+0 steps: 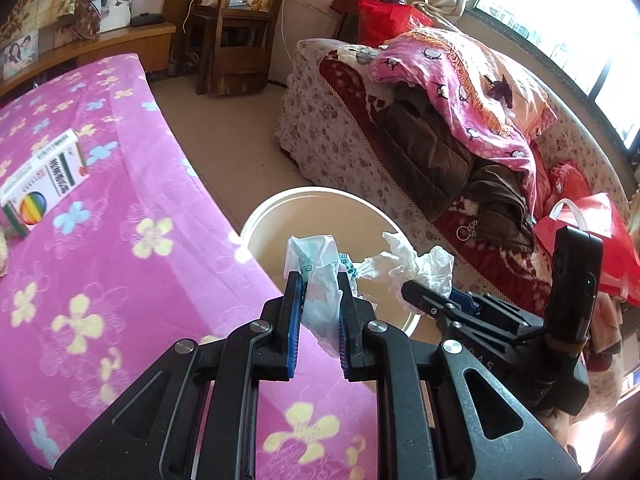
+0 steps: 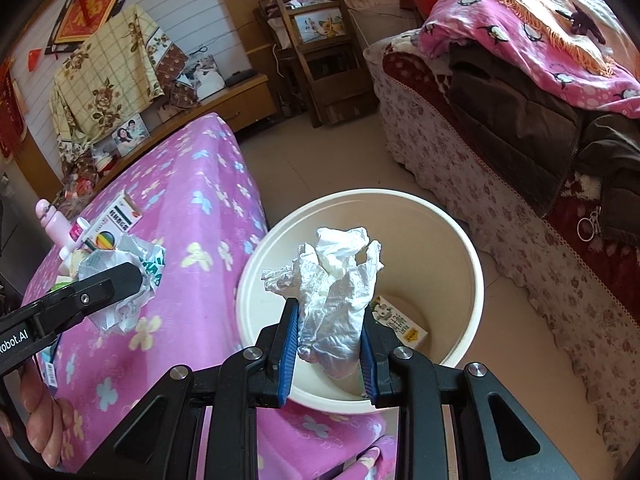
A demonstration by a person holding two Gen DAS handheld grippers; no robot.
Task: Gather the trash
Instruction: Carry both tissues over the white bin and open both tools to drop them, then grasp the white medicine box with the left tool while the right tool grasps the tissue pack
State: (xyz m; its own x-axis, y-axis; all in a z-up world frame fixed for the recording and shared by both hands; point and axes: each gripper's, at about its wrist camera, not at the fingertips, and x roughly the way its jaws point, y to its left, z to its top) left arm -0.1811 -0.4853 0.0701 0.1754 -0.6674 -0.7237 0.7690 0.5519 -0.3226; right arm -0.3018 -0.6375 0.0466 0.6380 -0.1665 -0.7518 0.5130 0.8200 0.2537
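Crumpled white wrapper (image 2: 340, 280) pinched in right claw (image 2: 330, 344) sits over the bin (image 2: 476, 280), printed wrapper (image 1: 320, 276) clamped in left claw (image 1: 319, 320) is at the bin's rim beside the tabletop (image 1: 120, 240) — I'd centre both before releasing.
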